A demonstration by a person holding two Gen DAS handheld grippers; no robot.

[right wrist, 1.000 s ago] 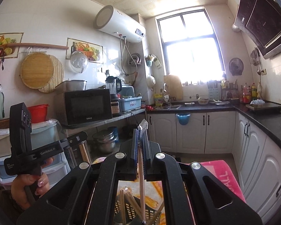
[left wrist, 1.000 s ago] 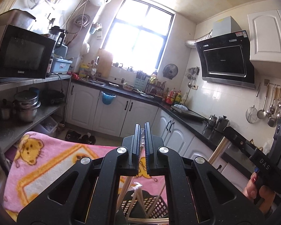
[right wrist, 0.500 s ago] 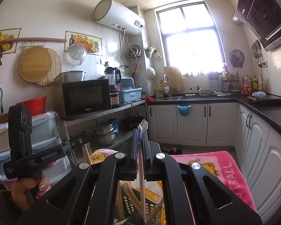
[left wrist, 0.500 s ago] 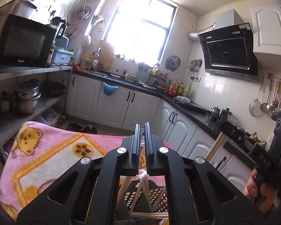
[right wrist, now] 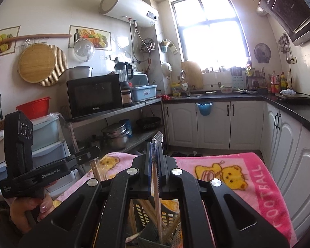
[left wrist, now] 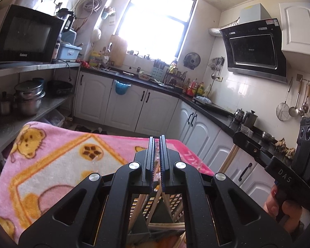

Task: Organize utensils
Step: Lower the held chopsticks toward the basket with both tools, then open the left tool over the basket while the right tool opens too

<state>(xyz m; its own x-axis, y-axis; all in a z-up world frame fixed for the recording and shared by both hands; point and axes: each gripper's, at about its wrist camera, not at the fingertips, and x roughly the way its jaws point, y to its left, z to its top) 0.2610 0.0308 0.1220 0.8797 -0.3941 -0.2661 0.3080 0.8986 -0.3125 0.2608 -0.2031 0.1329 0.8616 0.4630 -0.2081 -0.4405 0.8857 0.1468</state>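
Both tongs sink toward the black slotted plastic utensil basket (right wrist: 142, 212) at six o'clock, left tongs (left wrist: 157, 165) and right tongs (right wrist: 155, 161) each pinching plastic-wrapped wooden chopsticks (right wrist: 157, 196), held upright for dropping in.

Both wrist cameras sit close above the pink blanket (left wrist: 51, 165), facing the far window (right wrist: 210, 26); each sees the other's gripper, perhaps one shared basket (right wrist: 142, 212).
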